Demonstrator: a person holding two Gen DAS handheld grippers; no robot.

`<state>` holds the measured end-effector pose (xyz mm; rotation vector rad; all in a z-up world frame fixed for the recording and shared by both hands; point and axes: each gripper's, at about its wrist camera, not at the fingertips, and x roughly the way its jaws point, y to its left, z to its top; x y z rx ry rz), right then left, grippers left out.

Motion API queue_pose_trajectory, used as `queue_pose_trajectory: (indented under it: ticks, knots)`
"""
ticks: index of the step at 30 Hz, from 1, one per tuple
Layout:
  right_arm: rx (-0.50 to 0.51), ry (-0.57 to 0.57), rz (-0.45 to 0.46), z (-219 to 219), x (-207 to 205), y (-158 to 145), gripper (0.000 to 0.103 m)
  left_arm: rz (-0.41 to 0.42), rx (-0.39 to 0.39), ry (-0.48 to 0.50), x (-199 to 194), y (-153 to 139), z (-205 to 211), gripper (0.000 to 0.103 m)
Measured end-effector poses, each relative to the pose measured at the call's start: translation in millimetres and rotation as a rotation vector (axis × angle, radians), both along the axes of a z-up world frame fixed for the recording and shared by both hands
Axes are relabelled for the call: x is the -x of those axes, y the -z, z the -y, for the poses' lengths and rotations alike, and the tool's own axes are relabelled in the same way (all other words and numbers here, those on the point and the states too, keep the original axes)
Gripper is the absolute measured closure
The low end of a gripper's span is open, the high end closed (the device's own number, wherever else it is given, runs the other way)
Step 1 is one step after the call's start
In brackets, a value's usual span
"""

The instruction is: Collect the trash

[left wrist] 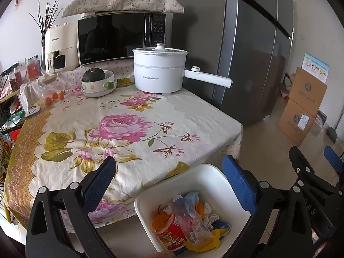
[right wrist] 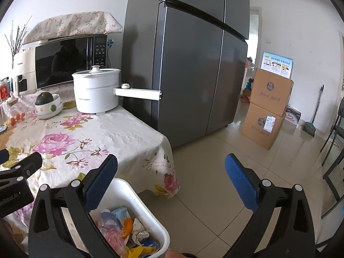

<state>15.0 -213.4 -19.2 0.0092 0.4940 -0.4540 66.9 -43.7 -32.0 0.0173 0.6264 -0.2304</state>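
A white trash bin stands on the floor by the table's near corner. It holds trash: a red instant-noodle cup, a clear plastic bottle, orange peel, crumpled tissue and a yellow wrapper. The bin also shows in the right wrist view. My left gripper is open and empty above the bin. My right gripper is open and empty, just right of the bin over the floor. The right gripper shows at the right edge of the left wrist view.
The table has a floral cloth. At its back stand a white electric pot, a bowl with a green squash, a microwave and small oranges. A grey fridge and cardboard boxes stand on the right.
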Motion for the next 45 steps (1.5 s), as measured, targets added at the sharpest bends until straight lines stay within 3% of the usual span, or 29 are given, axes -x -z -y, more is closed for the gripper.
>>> queue_pose_trajectory:
  ticks: [45]
  knots:
    - [-0.005, -0.011, -0.024, 0.9, -4.4, 7.3, 0.007, -0.027, 0.005, -0.011, -4.1, 7.4, 0.0, 0.007]
